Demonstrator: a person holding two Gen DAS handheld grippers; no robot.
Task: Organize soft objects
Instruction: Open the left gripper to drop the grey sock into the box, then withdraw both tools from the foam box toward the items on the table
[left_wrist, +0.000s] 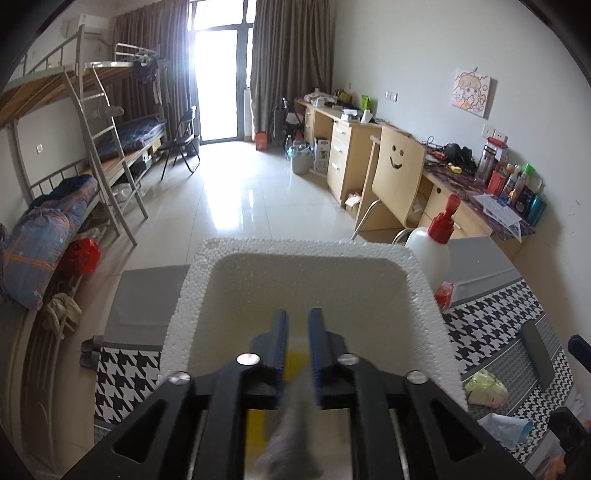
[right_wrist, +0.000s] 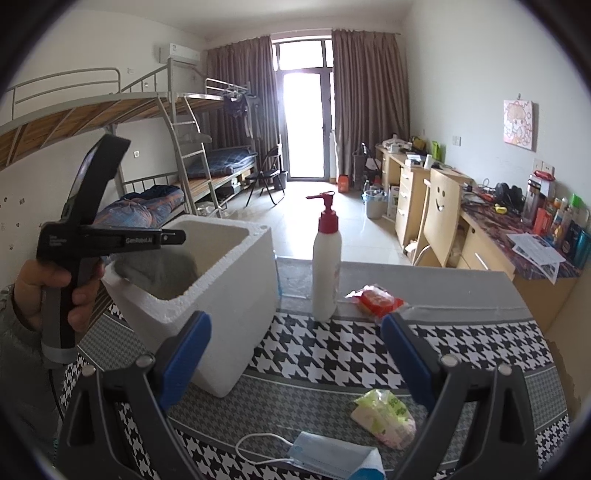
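Left gripper (left_wrist: 298, 314): held over the white foam box (left_wrist: 424, 295), pointing down into it. Its 2 blue-padded fingers (left_wrist: 280, 339) stand a narrow gap apart. A blurred grey cloth (left_wrist: 295, 413) lies in that gap toward the base of the jaws; whether the pads press on it cannot be told from the blur. Something yellow shows under the cloth on the box floor, kind not legible.

Right wrist view: a hand (right_wrist: 55, 291) grips the left gripper's black handle at 9 o'clock, and the grey cloth (right_wrist: 159, 271) bulges inside the box (right_wrist: 229, 295), just below the near rim.

Right gripper (right_wrist: 295, 354): jaws spread wide, nothing between them, hovering above the houndstooth table cover (right_wrist: 332, 350).

Items on the cover, right wrist view:
- white pump bottle (right_wrist: 327, 266) with red top, upright at 12 o'clock, just right of the box
- red packet (right_wrist: 376, 301) at 1 o'clock, near the bottle's base
- green-and-pink tissue pack (right_wrist: 386, 413) at 5 o'clock, between the right gripper's fingers
- blue face mask (right_wrist: 332, 456) at 6 o'clock, white ear loop trailing left
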